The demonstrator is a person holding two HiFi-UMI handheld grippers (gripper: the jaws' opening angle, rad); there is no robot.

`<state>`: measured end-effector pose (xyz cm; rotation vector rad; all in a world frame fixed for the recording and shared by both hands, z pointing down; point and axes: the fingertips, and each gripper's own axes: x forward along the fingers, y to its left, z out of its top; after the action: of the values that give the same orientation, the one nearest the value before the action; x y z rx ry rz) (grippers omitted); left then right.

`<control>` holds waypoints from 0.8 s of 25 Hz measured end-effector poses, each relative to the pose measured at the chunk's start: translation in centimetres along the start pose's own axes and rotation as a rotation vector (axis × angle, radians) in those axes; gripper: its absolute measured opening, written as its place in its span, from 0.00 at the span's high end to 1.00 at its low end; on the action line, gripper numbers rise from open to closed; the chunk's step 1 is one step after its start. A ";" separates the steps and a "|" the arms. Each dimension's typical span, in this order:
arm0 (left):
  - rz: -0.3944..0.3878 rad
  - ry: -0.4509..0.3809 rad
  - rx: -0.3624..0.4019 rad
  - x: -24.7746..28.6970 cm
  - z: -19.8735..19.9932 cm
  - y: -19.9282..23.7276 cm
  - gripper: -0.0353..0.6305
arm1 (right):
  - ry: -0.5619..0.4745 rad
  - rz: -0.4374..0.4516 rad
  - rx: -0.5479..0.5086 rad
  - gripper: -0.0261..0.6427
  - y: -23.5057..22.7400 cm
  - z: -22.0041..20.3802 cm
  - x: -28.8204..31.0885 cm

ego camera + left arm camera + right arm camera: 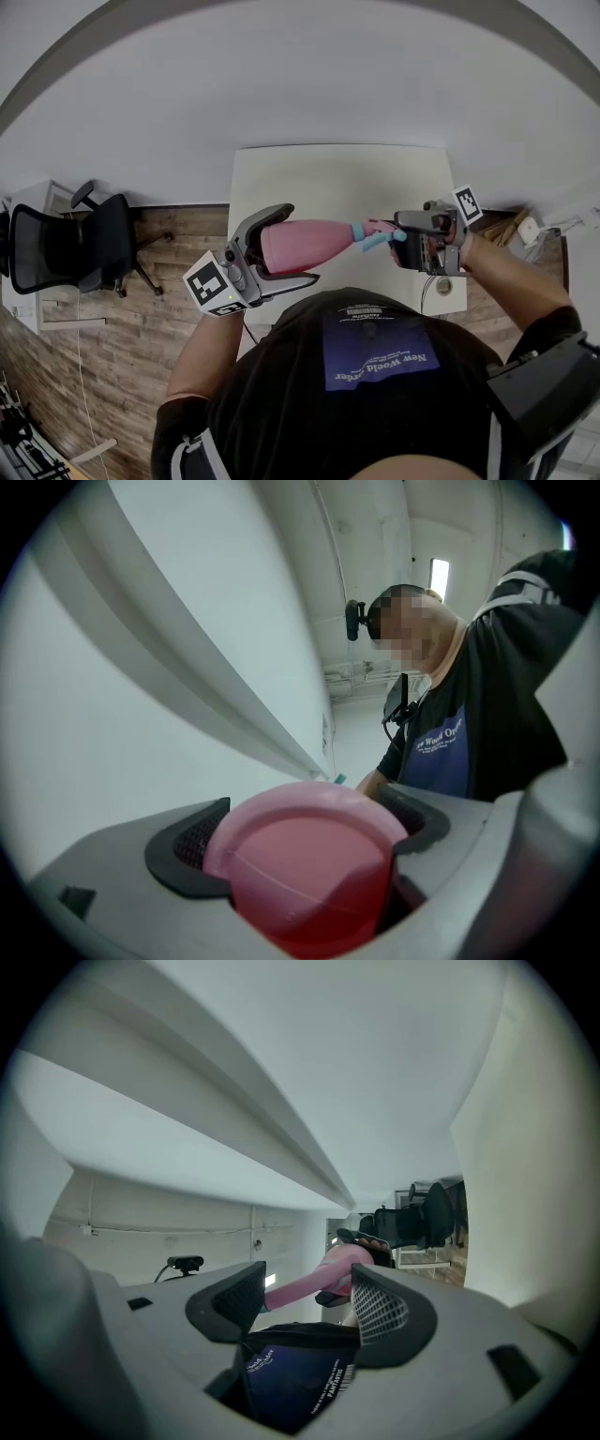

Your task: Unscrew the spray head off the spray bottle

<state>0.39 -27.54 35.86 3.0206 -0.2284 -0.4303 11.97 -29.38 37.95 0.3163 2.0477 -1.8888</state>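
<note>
Table (328, 178): white; the action hung above its near edge.
Spray bottle (319, 242): pink, lay level in mid-air.
Left gripper (300, 245): clamped around the bottle's base end.
Right gripper (401, 239): jaws wide apart at the spray head (377, 234), gripping nothing.
Progress: head looked seated on the neck; the unscrewing was all left.

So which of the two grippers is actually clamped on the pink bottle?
The left gripper: it squeezes the pink bottle by its body. The right gripper has its jaws open, pressing nothing.
</note>
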 end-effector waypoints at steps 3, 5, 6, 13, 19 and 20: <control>-0.007 0.013 0.020 0.0 0.0 0.0 0.19 | 0.022 -0.039 0.012 0.57 -0.7 0.0 0.2; -0.014 0.027 0.042 0.2 -0.1 -0.2 0.19 | 0.036 -0.057 0.019 0.57 -0.9 -0.1 0.2; -0.016 0.033 0.053 0.3 -0.2 -0.4 0.19 | 0.041 -0.071 0.021 0.57 -1.1 -0.1 0.1; -0.013 0.056 0.084 0.0 -0.3 -0.4 0.19 | 0.073 -0.142 0.041 0.57 -2.5 -0.1 0.5; -0.023 0.080 0.136 -0.8 -0.2 -0.8 0.19 | 0.084 -0.154 0.058 0.57 -3.1 -0.5 1.3; -0.020 0.080 0.146 -0.8 -0.2 -0.8 0.19 | 0.086 -0.154 0.056 0.57 -3.1 -0.7 1.2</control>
<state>-0.15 -26.60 36.19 3.1769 -0.2345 -0.3056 9.57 -29.09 40.35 0.2641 2.1331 -2.0593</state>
